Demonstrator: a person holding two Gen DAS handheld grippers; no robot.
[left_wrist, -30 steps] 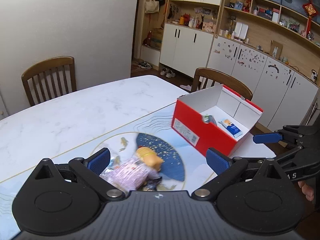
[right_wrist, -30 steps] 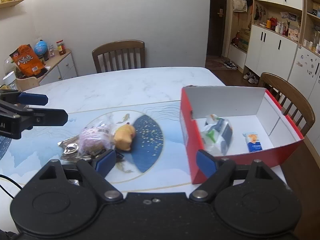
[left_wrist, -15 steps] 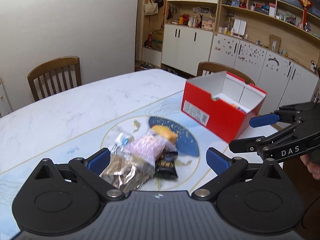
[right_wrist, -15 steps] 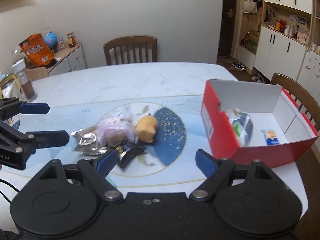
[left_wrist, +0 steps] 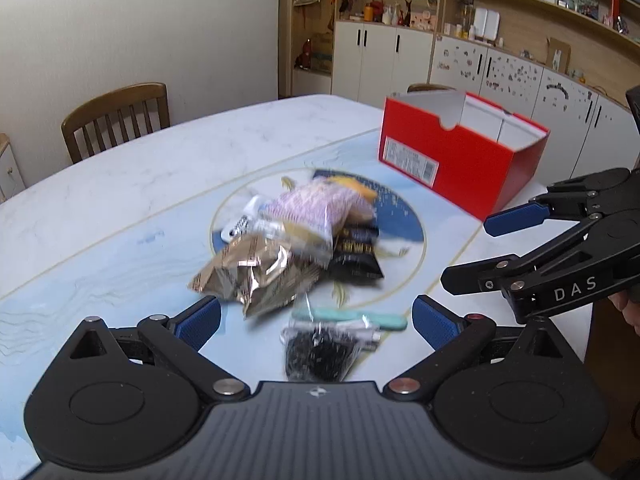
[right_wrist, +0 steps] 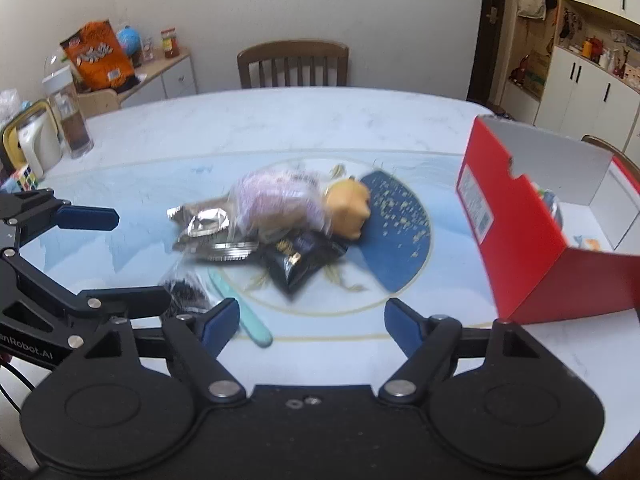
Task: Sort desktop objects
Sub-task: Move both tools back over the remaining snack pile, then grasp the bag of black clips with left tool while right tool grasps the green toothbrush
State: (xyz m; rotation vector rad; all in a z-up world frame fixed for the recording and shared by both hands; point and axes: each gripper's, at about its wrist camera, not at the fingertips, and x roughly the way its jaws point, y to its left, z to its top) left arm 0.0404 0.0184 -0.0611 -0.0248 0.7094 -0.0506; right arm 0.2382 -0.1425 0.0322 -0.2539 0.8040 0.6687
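Both tools hover over a heap of snack packets [right_wrist: 256, 220] at the middle of the surface [left_wrist: 120, 184]. The left hand-held gripper [left_wrist: 316, 316] has its jaws apart and empty; the right hand-held gripper [right_wrist: 312, 316] is closing, with nothing between its jaws. A red box [right_wrist: 516, 240] stands to the right, a teal stick [right_wrist: 244, 316] on the near side.

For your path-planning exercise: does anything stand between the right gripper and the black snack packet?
Nothing visible does. The right gripper, empty and closing, faces the black snack packet across bare table mat; the teal stick lies off to its left.
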